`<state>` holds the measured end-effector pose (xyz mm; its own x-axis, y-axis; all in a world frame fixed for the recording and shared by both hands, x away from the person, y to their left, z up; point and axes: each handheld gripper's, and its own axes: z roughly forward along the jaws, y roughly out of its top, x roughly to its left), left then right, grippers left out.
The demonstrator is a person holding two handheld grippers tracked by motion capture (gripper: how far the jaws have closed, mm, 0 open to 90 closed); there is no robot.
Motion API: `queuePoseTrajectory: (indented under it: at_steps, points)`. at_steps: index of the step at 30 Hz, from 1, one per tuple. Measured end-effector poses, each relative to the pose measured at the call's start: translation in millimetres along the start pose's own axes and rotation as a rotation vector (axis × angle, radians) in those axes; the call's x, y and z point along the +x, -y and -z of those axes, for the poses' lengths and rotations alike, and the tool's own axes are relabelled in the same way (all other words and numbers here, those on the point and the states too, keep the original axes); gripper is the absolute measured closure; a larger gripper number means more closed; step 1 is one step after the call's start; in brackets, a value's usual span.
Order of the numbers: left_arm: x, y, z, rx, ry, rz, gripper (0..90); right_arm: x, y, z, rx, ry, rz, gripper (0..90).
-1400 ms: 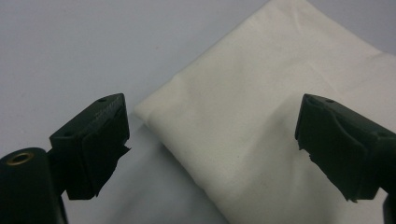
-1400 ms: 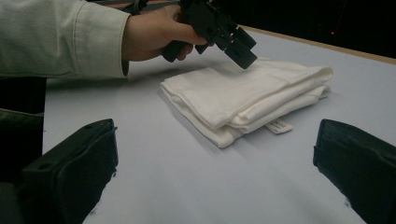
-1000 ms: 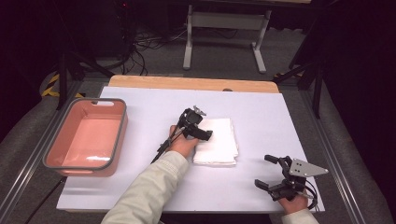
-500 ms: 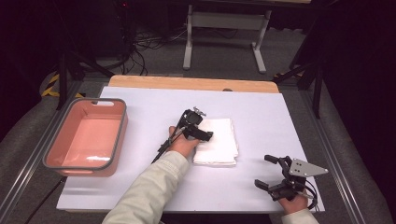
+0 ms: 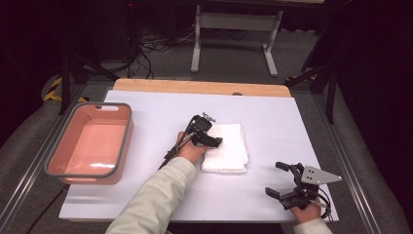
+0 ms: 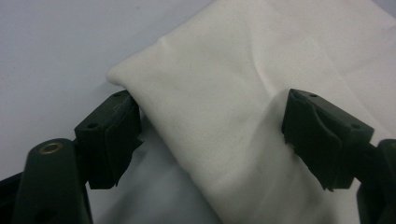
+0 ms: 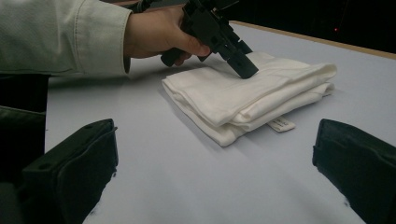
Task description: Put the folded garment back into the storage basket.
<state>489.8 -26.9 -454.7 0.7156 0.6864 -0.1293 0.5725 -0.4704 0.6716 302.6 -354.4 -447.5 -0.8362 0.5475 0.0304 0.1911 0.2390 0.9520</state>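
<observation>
- At the middle of the white table (image 5: 272, 122), the left gripper (image 5: 214, 141) presses down on a folded white cloth (image 5: 229, 151), its jaws straddling a raised fold; the jaws have just been closing, with the cloth between them, one pad at the fold's edge and the other sunk into the fabric.
- Seen along that gripper's own jaws, the cloth (image 6: 233, 116) bunches upward between the two black pads, its near corner lifted off the tabletop.
- Just behind the gripper, the person's left hand (image 5: 191, 150) grips its body, with a pale sleeve (image 5: 153, 200) running back toward the table's near edge.
- From the right gripper view, the left gripper (image 7: 243, 63) tilts down onto the top layer of the cloth (image 7: 247, 98), which lies in several stacked folds with a small label (image 7: 280, 123) sticking out underneath.
- Well apart from the left gripper, toward the near right corner, the right gripper (image 5: 282, 179) rests low over the table, jaws spread wide with nothing between them.
- On the far side of the left gripper from the cloth, a pink tub (image 5: 58, 165) with a grey rim sits at the table's edge.
</observation>
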Motion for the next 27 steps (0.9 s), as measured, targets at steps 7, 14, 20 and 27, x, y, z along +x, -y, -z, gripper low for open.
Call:
queuePoseTrajectory:
  at_steps: [7, 14, 20, 27]
  points:
    - [-5.3, -1.3, 2.8, 0.013, 0.037, 0.007, 41.8, 0.1, 0.0, -0.1, 0.000, 0.001, 0.000, 0.8]
    - [-7.2, -2.3, 3.6, 0.019, 0.050, 0.010, 52.1, 0.0, 0.0, -0.2, 0.001, 0.000, -0.001, 1.0]
    - [-12.2, -3.6, 5.0, 0.027, 0.061, 0.004, 66.3, 0.1, 0.1, -0.3, 0.003, -0.001, -0.001, 1.1]
    - [-11.4, -2.8, 5.2, 0.023, 0.070, 0.036, 68.0, 0.2, 0.1, -0.6, 0.004, -0.005, -0.004, 1.4]
